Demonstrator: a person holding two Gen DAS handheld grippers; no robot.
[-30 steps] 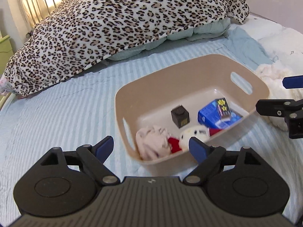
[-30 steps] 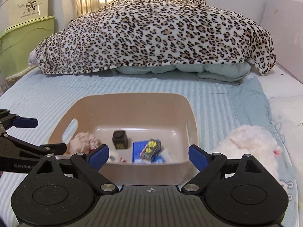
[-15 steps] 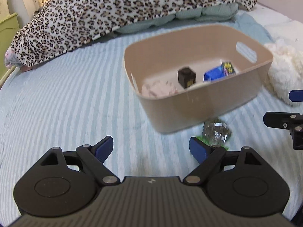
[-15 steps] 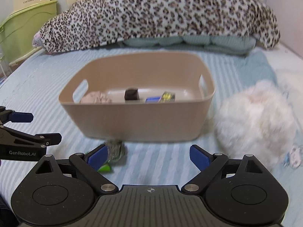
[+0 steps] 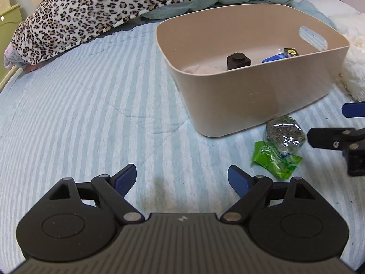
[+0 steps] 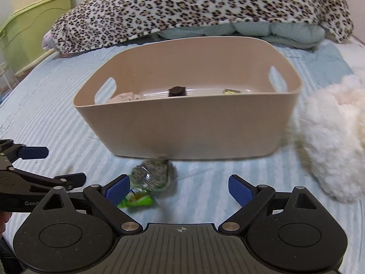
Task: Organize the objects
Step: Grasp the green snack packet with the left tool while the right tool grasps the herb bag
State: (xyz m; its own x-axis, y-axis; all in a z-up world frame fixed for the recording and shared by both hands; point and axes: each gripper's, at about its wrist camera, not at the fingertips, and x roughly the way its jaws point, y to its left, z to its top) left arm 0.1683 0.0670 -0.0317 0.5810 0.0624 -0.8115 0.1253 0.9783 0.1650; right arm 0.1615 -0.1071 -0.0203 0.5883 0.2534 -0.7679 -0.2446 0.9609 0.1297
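Observation:
A beige plastic bin (image 5: 253,96) (image 6: 187,127) stands on the striped bed. It holds a black cube (image 5: 238,60) (image 6: 177,90), a blue box (image 5: 275,57), a pinkish cloth (image 6: 124,97) and a small dark box with yellow print (image 5: 290,52). A green snack packet with a clear, dark-filled end (image 5: 279,146) (image 6: 150,178) lies on the bed in front of the bin. My left gripper (image 5: 182,180) is open and empty, left of the packet. My right gripper (image 6: 180,188) is open and empty, with the packet by its left fingertip.
A white fluffy plush (image 6: 330,141) (image 5: 354,68) lies right of the bin. A leopard-print blanket (image 6: 194,6) (image 5: 114,6) over a teal quilt (image 6: 278,33) fills the far side of the bed. Green and cream drawers (image 6: 25,29) stand at the left.
Both grippers have dropped lower and pulled back from over the bin, so its front wall and the green packet on the bed have come into view. Both stay open.

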